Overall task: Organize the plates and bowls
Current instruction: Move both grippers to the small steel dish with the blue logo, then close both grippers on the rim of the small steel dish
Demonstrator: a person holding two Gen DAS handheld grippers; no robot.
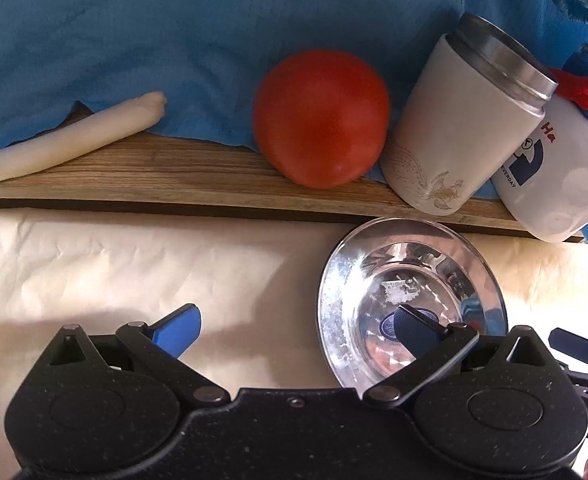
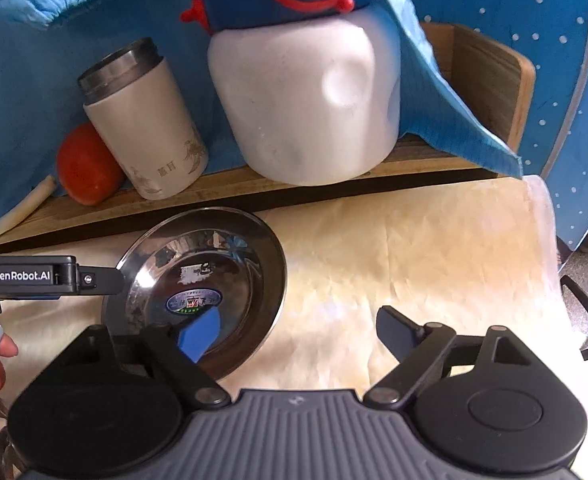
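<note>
- A shiny steel bowl point(image 1: 412, 306) sits on the cream cloth point(image 1: 133, 264), just in front of a wooden shelf edge point(image 1: 173, 176).
- The left gripper point(image 1: 294, 326) hangs spread wide, one finger over the bowl's hollow, nothing grasped.
- The right gripper point(image 2: 298, 330) is likewise released, its blue-padded finger point(image 2: 199, 330) above the bowl's near rim.
- On the shelf: a tomato point(image 1: 321, 118), a white tumbler point(image 1: 466, 120), a white jug point(image 2: 306, 100).
</note>
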